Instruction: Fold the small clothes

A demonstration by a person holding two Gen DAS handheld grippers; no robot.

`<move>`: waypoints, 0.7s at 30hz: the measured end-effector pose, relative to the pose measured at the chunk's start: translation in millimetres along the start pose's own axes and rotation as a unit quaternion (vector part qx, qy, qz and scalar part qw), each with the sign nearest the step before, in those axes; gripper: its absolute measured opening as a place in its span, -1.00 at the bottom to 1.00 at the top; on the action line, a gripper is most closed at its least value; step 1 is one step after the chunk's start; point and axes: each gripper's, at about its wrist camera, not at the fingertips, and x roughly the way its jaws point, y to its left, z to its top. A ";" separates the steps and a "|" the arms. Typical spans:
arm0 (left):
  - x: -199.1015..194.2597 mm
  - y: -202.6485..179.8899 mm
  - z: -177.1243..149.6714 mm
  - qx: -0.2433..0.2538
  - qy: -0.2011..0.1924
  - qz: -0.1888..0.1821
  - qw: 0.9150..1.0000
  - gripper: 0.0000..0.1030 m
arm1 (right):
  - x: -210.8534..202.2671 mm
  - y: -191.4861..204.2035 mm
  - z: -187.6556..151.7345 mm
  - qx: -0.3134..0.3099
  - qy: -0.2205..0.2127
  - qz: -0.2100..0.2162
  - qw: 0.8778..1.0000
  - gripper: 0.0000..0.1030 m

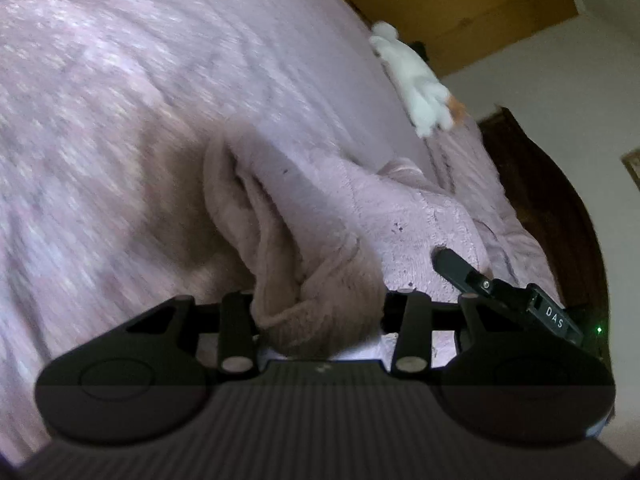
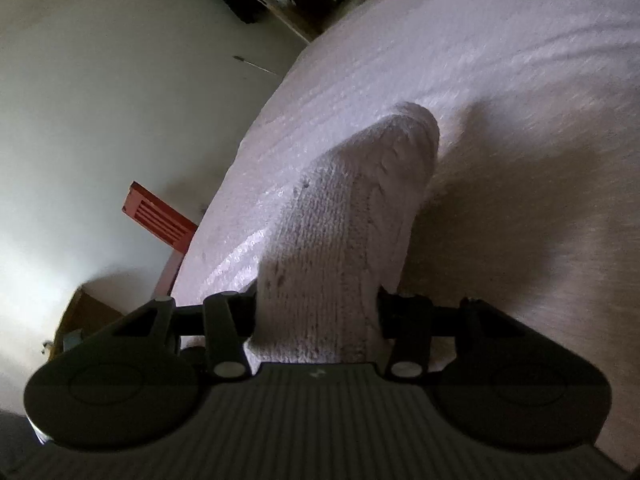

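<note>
Nearest in each wrist view is one black gripper, two in all. The left gripper (image 1: 318, 312) has its fingers clamped on a bunched fold of one pinkish knit garment (image 1: 304, 240), which rises from between them and spreads away to the right. The right gripper (image 2: 316, 312) has its fingers pressed shut on the same kind of pale knit cloth, a thick folded strip standing up from them and ending in a rounded tip over the bed.

In the left view, a black gripper finger (image 1: 456, 268) marked DAS touches the garment just right of the held fold.

Beneath both lies one bed (image 2: 500, 60) under a pale pink textured cover, and the garment casts a dark shadow on it. Further back on the bed, well apart from the garment, lies one white fluffy thing with an orange patch (image 1: 416, 80), too blurred to name.

Beyond the bed's edge, one red slatted piece (image 2: 160, 220) shows by the wall, and one dark wooden bed end (image 1: 552, 220) curves at the right.
</note>
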 end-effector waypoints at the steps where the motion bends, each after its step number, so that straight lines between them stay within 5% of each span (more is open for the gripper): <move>1: -0.4 -7.5 -8.3 0.003 0.003 -0.003 1.000 -0.16 | -10.7 -0.6 -0.3 -0.002 -0.001 -0.005 1.000 0.03; 7: 8.0 -39.7 -69.4 0.051 0.040 -0.002 0.998 -0.16 | -76.3 -16.5 -29.7 0.001 -0.002 -0.046 0.999 0.04; 12: 25.1 -36.7 -111.1 0.092 0.069 0.044 0.992 -0.13 | -84.9 -48.3 -65.4 0.020 0.015 -0.090 0.996 0.05; 15: 32.1 -23.6 -120.6 0.106 0.072 0.073 0.989 0.01 | -72.7 -71.5 -83.7 0.037 0.024 -0.109 0.993 0.14; 21: 23.1 -17.0 -121.3 0.100 0.066 0.072 0.990 0.10 | -82.9 -76.9 -102.8 0.022 -0.007 -0.110 0.994 0.35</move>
